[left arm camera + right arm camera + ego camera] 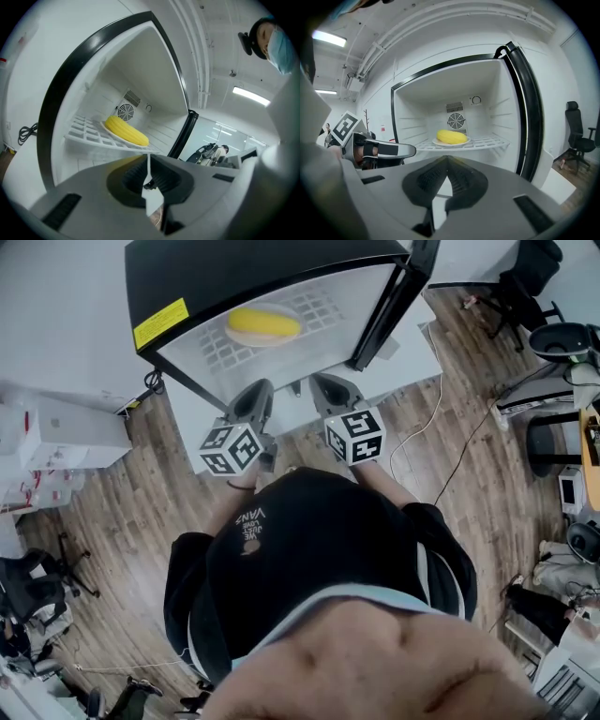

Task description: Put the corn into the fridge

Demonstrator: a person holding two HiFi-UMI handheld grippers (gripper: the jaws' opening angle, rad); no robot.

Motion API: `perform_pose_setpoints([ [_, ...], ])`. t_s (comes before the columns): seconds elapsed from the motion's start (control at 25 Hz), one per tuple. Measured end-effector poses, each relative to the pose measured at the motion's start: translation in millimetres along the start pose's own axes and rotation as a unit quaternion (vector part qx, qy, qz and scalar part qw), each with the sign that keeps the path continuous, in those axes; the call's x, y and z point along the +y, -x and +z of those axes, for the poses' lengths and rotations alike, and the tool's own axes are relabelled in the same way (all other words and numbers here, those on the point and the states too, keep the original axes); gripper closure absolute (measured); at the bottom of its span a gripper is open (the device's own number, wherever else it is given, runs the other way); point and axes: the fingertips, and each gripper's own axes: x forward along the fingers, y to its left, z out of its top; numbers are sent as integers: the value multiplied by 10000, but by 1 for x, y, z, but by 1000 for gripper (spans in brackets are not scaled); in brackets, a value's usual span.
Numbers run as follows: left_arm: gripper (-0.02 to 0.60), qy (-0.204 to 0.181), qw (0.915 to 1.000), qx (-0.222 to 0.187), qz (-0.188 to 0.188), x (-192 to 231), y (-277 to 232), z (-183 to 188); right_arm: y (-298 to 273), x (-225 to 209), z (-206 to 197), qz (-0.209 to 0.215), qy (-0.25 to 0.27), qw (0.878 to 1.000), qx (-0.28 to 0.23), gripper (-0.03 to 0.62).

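Both grippers closed and empty, held side by side.
From the person's torso (309,559), the left gripper (255,397) sits at 11 o'clock and the right gripper (330,390) at 12 o'clock. Both point toward 12 o'clock, nearly level. Each pair of jaws is pressed together, with nothing between them.

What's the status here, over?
Left claw shut, empty. Right claw shut, empty. Corn on plate, on fridge shelf. Door open; nothing in the way.
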Motion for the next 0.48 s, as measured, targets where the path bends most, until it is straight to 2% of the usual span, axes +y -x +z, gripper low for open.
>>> perform_pose_setpoints([
  [0.48, 551, 97, 9994, -133, 308, -19, 13, -13, 22, -3, -7, 256, 62, 9996, 93, 582],
])
